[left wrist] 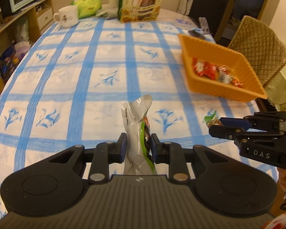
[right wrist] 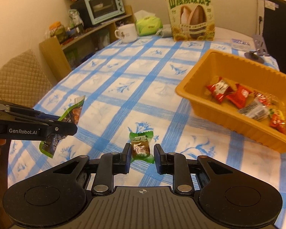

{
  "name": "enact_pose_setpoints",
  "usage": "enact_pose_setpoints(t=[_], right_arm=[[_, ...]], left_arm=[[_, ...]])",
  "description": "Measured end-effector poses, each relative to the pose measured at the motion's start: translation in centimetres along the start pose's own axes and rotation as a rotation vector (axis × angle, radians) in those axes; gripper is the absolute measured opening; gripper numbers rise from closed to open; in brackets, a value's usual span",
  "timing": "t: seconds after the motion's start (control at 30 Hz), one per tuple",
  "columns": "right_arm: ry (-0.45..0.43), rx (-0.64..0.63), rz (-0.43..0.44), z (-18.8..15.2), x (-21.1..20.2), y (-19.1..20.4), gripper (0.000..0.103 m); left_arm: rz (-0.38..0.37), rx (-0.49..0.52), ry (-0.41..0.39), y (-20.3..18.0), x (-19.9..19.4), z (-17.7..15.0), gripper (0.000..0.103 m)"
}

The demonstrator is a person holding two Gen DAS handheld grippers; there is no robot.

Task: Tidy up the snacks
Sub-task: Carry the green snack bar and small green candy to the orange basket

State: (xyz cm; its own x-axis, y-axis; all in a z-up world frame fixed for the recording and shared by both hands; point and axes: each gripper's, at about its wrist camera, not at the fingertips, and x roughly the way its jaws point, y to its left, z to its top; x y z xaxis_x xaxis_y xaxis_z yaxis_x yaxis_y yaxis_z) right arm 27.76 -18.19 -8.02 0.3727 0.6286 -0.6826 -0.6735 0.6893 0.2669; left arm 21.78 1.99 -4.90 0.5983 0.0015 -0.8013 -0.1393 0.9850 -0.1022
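Above a blue-checked table [right wrist: 124, 72], the left gripper [left wrist: 138, 147] pinches a silver-green pouch [left wrist: 138, 133] upright, while the right gripper [right wrist: 141, 157] pinches a green-wrapped candy [right wrist: 141, 147]. An orange basket [right wrist: 196, 87] holding red-wrapped snacks [right wrist: 236, 95] stands to the right.

A worktop [right wrist: 124, 99] carries a tray [right wrist: 209, 72] on its right side, with several wrapped snacks [right wrist: 236, 95] lying inside. At the far end stand a seed bag [right wrist: 190, 15] in the middle, a tissue pack [right wrist: 148, 25] to its left, and a mug [right wrist: 126, 33] left of that. A shelf [right wrist: 97, 28] with an oven [right wrist: 103, 6] on top stands beyond the left edge. A chair [right wrist: 19, 76] sits at the near left.

The left gripper [left wrist: 138, 146] holds a packet [left wrist: 139, 133] above the near edge; the right gripper [right wrist: 142, 152], to its right, holds a candy [right wrist: 141, 147].
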Motion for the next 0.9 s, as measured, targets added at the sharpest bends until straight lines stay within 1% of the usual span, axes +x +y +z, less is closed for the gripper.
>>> enact_pose_setpoints(t=[0.07,0.4,0.5,0.53,0.63,0.9], right_arm=[[-0.025,0.018,-0.009,0.0,-1.5,-0.5,0.026],[-0.094,0.072,-0.049,0.0,-5.6,-3.1,0.026],[-0.126,0.094,-0.075,0.2,-7.5,-5.0,0.026],[-0.126,0.094,-0.075,0.2,-7.5,-5.0,0.026],[-0.148,0.113,-0.097,0.5,-8.7,-6.7,0.026],[-0.197,0.152,-0.136,1.8,-10.7,-11.4,0.026]], left_arm=[[-0.009,0.015,-0.012,-0.8,-0.4,0.4,0.023],[-0.066,0.101,-0.059,-5.8,-0.8,2.8,0.023],[-0.081,0.126,-0.075,-7.6,-0.7,3.8,0.023],[-0.085,0.132,-0.081,-8.1,-0.7,4.2,0.023],[-0.099,0.153,-0.100,-9.9,-0.5,5.3,0.023],[-0.098,0.204,-0.134,-14.2,1.2,9.1,0.023]])
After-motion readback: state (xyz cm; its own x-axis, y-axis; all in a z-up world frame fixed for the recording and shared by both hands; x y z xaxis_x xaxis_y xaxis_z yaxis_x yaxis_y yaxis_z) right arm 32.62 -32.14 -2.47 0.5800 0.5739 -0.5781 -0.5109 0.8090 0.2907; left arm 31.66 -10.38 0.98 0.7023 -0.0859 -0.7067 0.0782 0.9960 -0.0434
